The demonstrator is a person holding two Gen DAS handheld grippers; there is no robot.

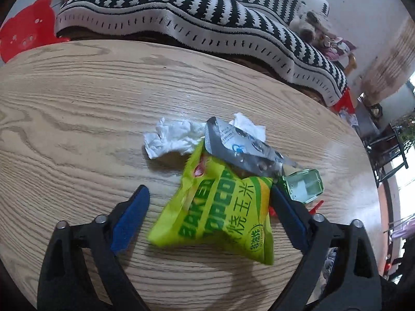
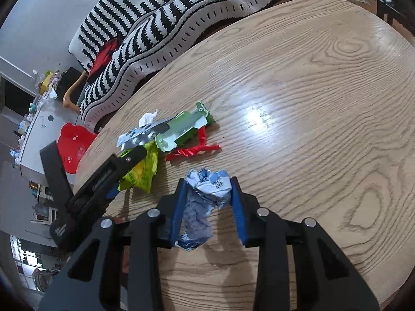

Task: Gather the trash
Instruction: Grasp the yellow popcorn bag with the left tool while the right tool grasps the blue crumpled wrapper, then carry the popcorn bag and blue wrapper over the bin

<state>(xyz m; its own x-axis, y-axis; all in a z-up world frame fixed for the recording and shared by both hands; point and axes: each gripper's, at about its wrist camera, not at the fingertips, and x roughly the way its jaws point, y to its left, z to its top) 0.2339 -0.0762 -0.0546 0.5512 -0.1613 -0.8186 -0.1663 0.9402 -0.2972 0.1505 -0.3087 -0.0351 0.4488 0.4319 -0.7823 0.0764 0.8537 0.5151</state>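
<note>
A yellow-green popcorn bag [image 1: 218,207] lies on the wooden table [image 1: 77,103] between the open fingers of my left gripper [image 1: 210,197]; the right pad touches the bag, the left pad stands apart. Behind it lie a crumpled white tissue [image 1: 173,137], a silver foil wrapper [image 1: 241,147], a green plastic box [image 1: 303,186] and a red strip [image 2: 194,151]. My right gripper [image 2: 208,189] is shut on a crumpled blue-and-white paper wad [image 2: 207,191], just above the table. The left gripper [image 2: 103,181] and the bag [image 2: 142,173] also show in the right wrist view.
A sofa with a black-and-white striped blanket [image 1: 207,18] runs along the table's far edge. A red plastic stool [image 1: 23,31] stands at the left end. Dark chairs and clutter [image 1: 389,142] lie off the right end. Bare wood shows right of the pile [image 2: 324,103].
</note>
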